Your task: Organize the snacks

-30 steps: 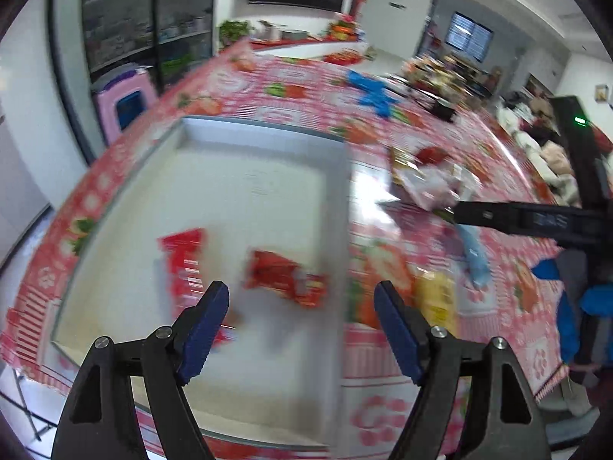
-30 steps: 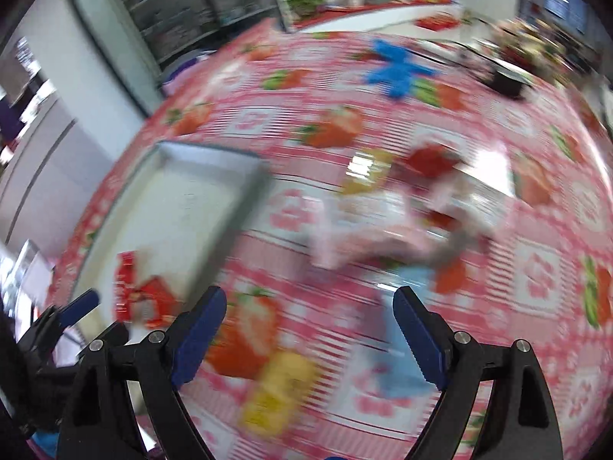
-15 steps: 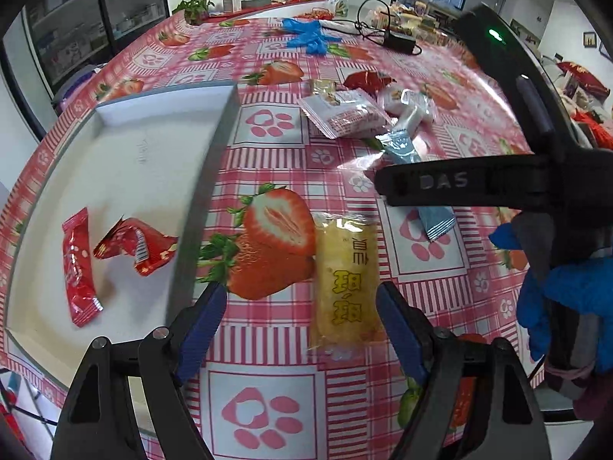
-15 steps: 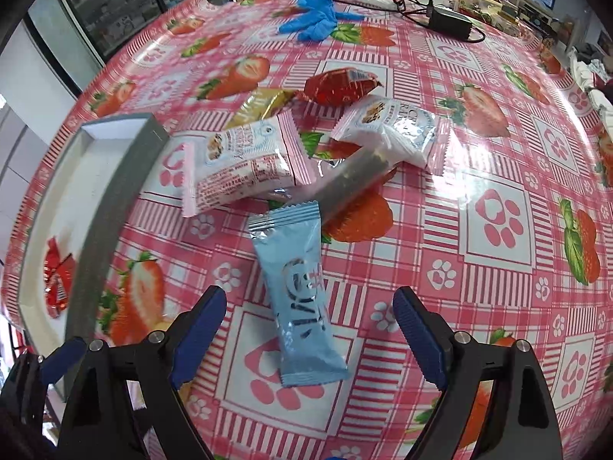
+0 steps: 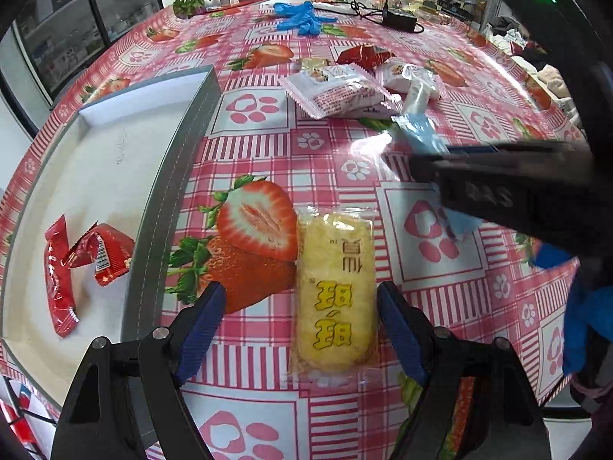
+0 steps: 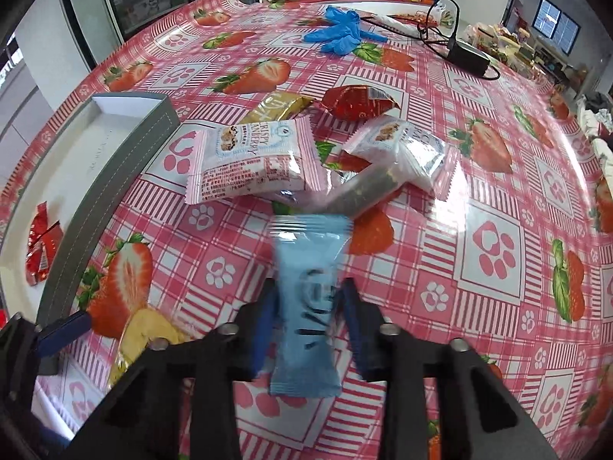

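My left gripper [image 5: 300,318] is open, its blue pads on either side of a yellow snack pack [image 5: 336,291] lying on the strawberry tablecloth. My right gripper [image 6: 308,312] has closed in on a light blue snack bar [image 6: 308,303], its pads against the bar's sides. A grey tray [image 5: 161,207] to the left holds two red snack packs [image 5: 99,253]. The right gripper arm [image 5: 509,188] crosses the left wrist view at right. The tray [image 6: 103,199] and yellow pack [image 6: 145,335] also show in the right wrist view.
Beyond the blue bar lie two white-pink cracker packs [image 6: 253,159], a dark clear-wrapped stick [image 6: 364,188], a gold pack [image 6: 277,109] and a red pack [image 6: 358,101]. Blue gloves [image 6: 341,32] and a black power adapter [image 6: 469,57] lie at the far side.
My right gripper has moved forward over the blue bar and closed its jaws on it. My left gripper has moved closer to the yellow pack and stays open.
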The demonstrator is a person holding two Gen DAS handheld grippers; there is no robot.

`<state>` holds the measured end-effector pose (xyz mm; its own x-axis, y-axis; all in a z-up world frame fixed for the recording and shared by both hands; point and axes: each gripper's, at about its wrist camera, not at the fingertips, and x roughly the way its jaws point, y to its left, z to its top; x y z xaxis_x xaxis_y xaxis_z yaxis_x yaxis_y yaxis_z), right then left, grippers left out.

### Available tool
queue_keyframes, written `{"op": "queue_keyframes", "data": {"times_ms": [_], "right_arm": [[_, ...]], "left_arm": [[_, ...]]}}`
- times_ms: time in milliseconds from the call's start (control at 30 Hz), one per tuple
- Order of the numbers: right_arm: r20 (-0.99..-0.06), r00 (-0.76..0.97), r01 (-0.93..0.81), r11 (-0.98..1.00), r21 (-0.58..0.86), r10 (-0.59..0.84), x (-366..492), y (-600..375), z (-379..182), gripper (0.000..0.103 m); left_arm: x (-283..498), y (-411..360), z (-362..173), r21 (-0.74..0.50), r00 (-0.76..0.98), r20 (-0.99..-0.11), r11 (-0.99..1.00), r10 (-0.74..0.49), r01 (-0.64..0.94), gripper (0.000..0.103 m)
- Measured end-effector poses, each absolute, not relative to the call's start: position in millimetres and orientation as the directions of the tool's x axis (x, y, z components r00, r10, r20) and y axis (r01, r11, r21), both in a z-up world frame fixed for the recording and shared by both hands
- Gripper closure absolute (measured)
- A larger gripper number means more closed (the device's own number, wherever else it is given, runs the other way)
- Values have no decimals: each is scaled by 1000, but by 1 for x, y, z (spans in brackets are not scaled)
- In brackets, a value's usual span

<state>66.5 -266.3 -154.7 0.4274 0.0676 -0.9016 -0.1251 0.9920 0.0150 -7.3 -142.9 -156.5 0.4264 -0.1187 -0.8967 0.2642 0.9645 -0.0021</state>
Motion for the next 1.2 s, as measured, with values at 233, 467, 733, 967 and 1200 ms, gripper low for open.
{"op": "queue_keyframes", "data": {"times_ms": [233, 467, 733, 967, 1200], "right_arm": [[-899, 437, -26, 1000, 10, 20, 20, -325, -153, 72], [-890, 456, 99, 993, 60, 8, -15, -387, -152, 53], [-865, 499, 116, 993, 12, -48, -9, -384, -164, 3], [-815, 577, 94, 996, -1, -56, -20, -380, -166, 0], [-812, 580, 96, 995, 0, -56, -20, -379, -167, 0]], "left_arm": [[-5, -156, -159, -1, 456, -880, 961, -131, 275, 16], [2, -173, -166, -2, 503, -851, 959, -150, 282, 0], [-1, -172, -169, -8, 564, -806, 955, -181, 295, 0], [-1, -172, -169, -9, 571, -801, 957, -182, 291, 0], [-1, -172, -169, -9, 571, -801, 957, -182, 291, 0]]}}
